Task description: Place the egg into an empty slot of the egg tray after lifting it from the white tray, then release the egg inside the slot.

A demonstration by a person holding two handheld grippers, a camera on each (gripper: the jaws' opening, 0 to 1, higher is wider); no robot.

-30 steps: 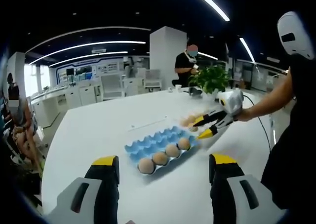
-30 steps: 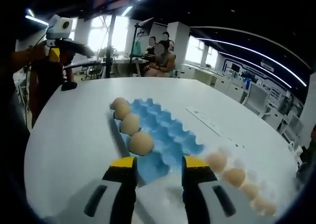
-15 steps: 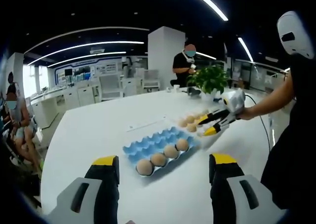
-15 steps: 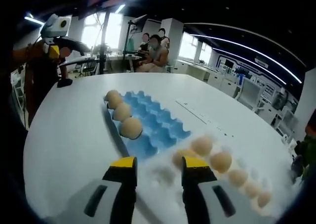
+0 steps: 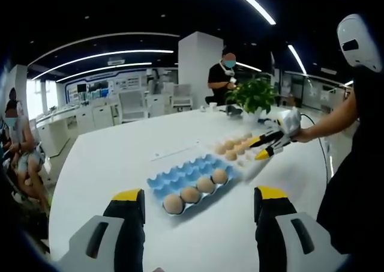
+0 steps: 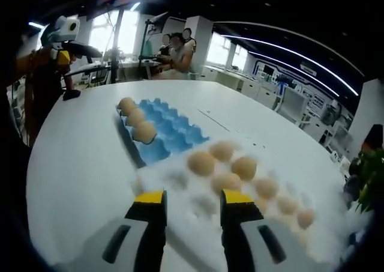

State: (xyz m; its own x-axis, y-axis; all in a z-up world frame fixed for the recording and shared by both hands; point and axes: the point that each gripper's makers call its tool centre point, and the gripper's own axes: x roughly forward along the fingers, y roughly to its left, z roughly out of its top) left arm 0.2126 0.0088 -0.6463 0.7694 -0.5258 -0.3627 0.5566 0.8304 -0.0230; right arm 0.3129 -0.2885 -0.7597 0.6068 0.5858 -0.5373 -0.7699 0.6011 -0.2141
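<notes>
While the left gripper (image 5: 195,203) hangs over the near edge of the white table (image 5: 120,158), its yellow-tipped jaws stand wide apart with nothing between them. Ahead sits the blue egg tray (image 5: 191,177), four eggs (image 5: 196,193) in its near row, the other slots bare. Just beyond it lies the white tray (image 5: 240,154) with more eggs. The right gripper (image 5: 262,147) hovers over that white tray, held by a person's hand (image 5: 304,134). A potted plant (image 5: 254,96) stands further back on the table.

Right gripper view: jaws apart, empty, above the near part of the white tray (image 6: 198,205). Several eggs (image 6: 201,162) lie in it just ahead of the tips, none touched. The blue egg tray (image 6: 165,131) lies beyond to the left, eggs (image 6: 135,116) along its left edge. Left gripper (image 6: 78,44) is visible far left.
</notes>
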